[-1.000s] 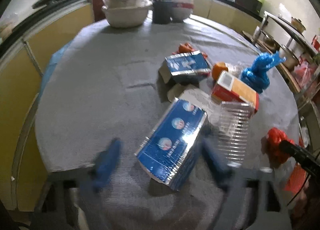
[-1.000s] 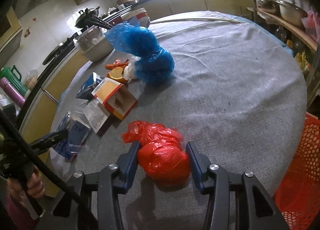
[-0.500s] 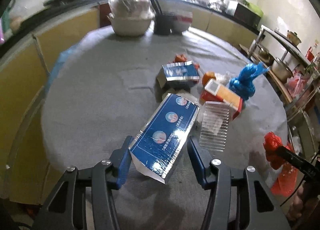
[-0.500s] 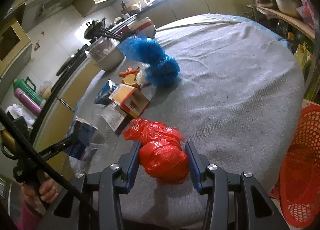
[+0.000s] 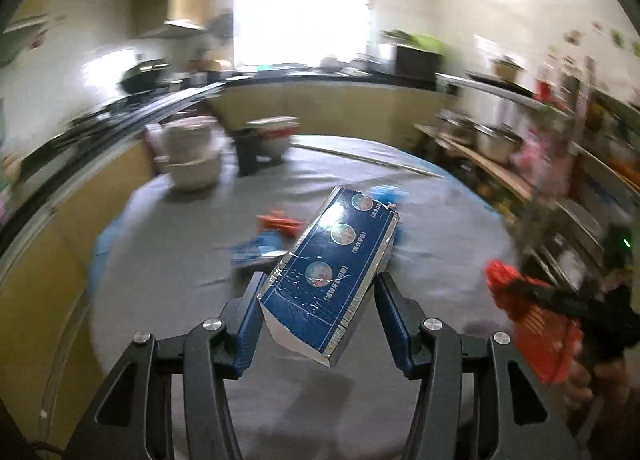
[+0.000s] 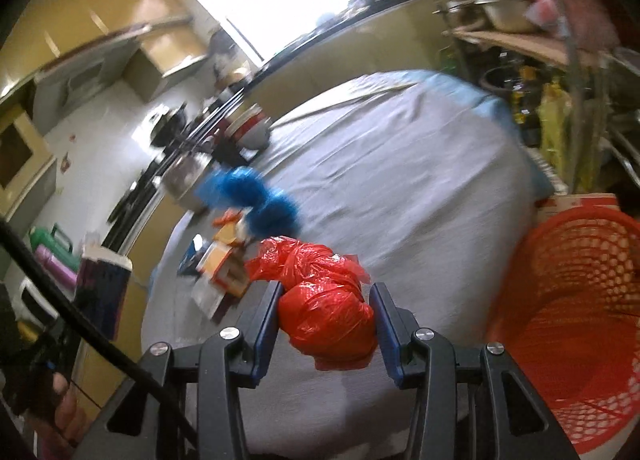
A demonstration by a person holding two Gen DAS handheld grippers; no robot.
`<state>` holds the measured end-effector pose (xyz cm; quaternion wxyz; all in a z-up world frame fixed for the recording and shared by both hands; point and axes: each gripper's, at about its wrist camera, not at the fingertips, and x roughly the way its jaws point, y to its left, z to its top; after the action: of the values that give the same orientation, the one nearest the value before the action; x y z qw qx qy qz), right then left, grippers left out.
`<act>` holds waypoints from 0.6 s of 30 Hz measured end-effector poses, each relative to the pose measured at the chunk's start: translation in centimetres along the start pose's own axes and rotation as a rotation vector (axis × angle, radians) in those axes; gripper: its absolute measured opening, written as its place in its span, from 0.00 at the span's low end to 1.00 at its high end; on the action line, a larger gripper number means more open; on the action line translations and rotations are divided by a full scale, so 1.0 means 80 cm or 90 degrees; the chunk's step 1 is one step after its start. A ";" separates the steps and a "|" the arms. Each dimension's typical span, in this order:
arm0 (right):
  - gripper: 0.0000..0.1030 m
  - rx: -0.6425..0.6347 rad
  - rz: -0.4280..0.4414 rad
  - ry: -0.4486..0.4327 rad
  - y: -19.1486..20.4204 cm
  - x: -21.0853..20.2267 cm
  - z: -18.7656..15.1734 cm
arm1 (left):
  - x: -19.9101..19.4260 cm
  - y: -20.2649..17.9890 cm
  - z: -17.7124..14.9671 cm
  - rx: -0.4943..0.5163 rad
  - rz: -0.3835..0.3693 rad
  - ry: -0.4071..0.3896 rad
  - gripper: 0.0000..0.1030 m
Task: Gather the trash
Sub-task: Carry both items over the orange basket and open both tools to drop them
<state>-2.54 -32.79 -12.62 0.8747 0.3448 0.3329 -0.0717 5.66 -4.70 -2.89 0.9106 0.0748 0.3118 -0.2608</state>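
- The left tool [image 5: 318, 302] is gripping a blue carton [image 5: 332, 276] between its blue pads, having closed in on it over the last second; the carton is tilting up and away, its silver-edged near end hanging clear above the grey bench [image 5: 168, 272].
- The right tool [image 6: 326, 310] is clamping a knotted red plastic bag [image 6: 324, 300], with both pads pressing into its sides and the bag hanging above the grey cloth of the bench [image 6: 400, 188].
- In the left wrist view the right tool and its red bag [image 5: 528, 324] are showing at the right edge, held by a hand [image 5: 600, 376].
- In the right wrist view the blue carton [image 6: 102, 296] is appearing at the far left, out beyond the bench's rim.
- A red mesh basket [image 6: 576, 320] is standing just beside the bench, to the right of the red bag.
- A blue plastic bag [image 6: 256, 200] is lying on the bench, with an orange-and-white box [image 6: 224, 268] and other blurred scraps close beside it.
- Stacked white bowls [image 5: 192, 160] and a dark pot [image 5: 250, 156] are sitting at the far side of the bench.
- Both views are smearing heavily, so the small litter is too blurred to identify.
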 end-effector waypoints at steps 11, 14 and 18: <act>0.46 0.178 -0.100 -0.081 -0.161 -0.104 0.000 | 0.085 -0.201 -0.005 0.127 -0.224 0.134 0.54; 0.46 0.224 -0.130 -0.087 -0.201 -0.124 -0.010 | 0.098 -0.247 -0.011 0.155 -0.253 0.160 0.55; 0.48 0.270 -0.144 -0.087 -0.234 -0.136 -0.021 | 0.113 -0.309 -0.016 0.199 -0.280 0.174 0.55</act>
<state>-18.45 -46.87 -17.06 0.7896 0.4755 0.2874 -0.2605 -1.87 -29.23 -8.75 0.7594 0.1789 0.3961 -0.4842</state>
